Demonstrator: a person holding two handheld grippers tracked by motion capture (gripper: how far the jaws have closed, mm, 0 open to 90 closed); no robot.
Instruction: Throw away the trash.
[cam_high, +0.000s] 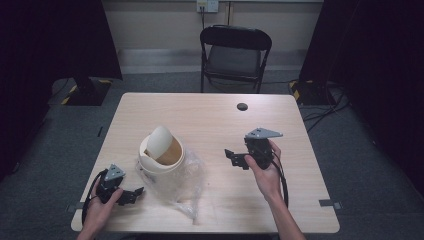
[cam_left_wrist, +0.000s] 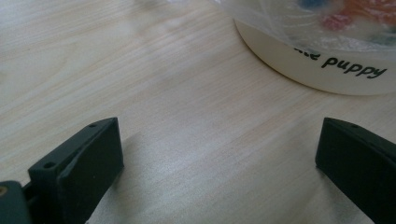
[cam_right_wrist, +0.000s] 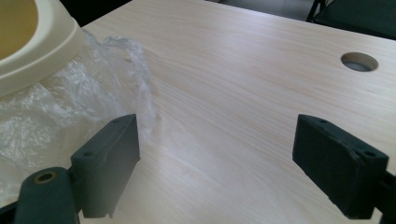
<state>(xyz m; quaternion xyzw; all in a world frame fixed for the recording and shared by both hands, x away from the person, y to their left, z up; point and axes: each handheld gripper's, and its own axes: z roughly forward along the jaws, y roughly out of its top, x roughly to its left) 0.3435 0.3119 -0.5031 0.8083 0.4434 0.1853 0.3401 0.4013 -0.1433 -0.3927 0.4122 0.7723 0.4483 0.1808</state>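
A cream bin with a swing lid stands left of the table's middle, wrapped low down in a clear plastic bag. My left gripper rests near the front left edge, just left of the bag, with its jaws wide open and nothing between them. In the left gripper view the bin's base carries the word "puppy" under the bag's film. My right gripper is held right of the bin, open, pointing at it. Its own view has the bin's rim and the crumpled bag at left.
The pale wooden table has a round cable hole near its far edge, which the right gripper view catches as a cable hole at upper right. A black folding chair stands behind the table. Dark curtains flank both sides.
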